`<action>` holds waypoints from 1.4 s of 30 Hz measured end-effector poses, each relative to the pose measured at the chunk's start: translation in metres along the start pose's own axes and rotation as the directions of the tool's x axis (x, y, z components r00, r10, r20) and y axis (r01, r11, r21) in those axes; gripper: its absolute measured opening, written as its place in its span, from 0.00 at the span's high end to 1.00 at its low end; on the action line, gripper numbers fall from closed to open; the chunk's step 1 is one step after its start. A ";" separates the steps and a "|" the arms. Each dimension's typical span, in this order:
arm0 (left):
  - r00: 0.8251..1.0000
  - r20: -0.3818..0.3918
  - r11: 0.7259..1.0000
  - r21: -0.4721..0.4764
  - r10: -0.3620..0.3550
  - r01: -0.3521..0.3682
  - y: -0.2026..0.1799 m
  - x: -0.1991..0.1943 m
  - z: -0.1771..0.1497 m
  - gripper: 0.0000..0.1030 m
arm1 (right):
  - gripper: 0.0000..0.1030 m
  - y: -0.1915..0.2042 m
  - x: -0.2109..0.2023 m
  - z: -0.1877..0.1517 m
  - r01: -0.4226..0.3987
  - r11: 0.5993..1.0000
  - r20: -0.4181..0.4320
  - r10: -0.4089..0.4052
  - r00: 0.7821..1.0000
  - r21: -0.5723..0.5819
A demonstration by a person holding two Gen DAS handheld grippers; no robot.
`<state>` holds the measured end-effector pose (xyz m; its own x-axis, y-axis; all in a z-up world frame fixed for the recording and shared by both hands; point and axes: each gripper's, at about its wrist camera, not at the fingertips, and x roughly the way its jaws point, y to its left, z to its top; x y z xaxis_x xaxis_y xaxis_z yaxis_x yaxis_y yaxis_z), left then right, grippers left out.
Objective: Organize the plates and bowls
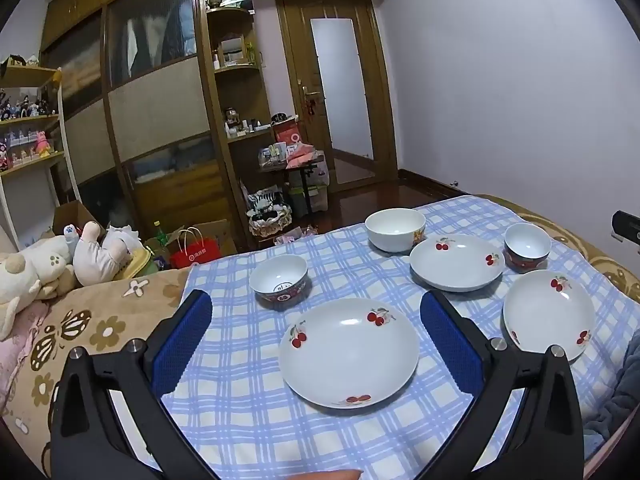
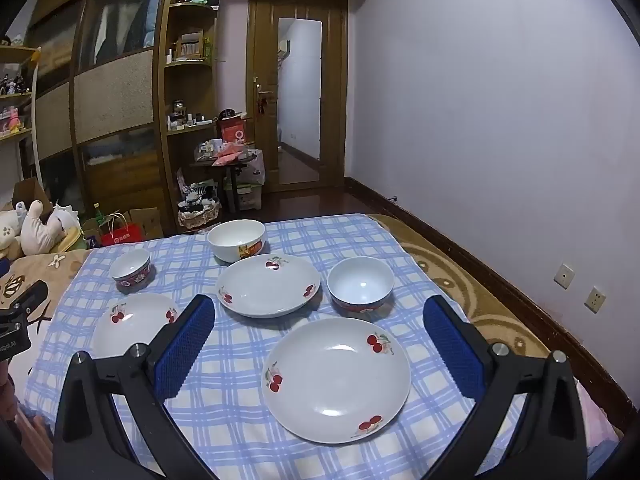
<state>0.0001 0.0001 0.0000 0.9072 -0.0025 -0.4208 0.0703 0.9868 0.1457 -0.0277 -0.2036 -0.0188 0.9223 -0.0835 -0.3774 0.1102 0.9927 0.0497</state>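
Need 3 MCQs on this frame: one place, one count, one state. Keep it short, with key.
1. Where does the large white bowl sit?
A. Far edge of the checked cloth, behind the middle plate
B. Stacked on a plate
C. On the floor

2. How many cherry-print plates are on the cloth?
A. Two
B. Three
C. Five

3. What is the state of the right tool?
A. Shut on a bowl
B. Shut on a plate
C. Open, holding nothing

Key: 1 A, it stands on the cloth just beyond the middle plate. 2 B, the near-left plate, the middle plate and the near-right plate. 3 C, its blue pads stand wide apart above the near-right plate.
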 end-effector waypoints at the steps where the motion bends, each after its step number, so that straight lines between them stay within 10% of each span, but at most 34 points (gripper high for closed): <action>1: 1.000 0.001 1.000 0.001 -0.002 0.002 0.000 0.000 0.000 0.01 | 0.00 0.000 0.000 0.000 -0.002 1.000 -0.006 0.002 1.000 0.002; 42: 1.000 -0.002 1.000 0.008 0.006 -0.006 0.002 -0.002 -0.005 0.01 | 0.00 0.000 0.002 0.000 -0.003 1.000 -0.009 0.003 1.000 0.009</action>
<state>-0.0032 0.0032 -0.0034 0.9069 0.0033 -0.4214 0.0684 0.9855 0.1550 -0.0261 -0.2032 -0.0197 0.9190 -0.0799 -0.3860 0.1111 0.9920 0.0591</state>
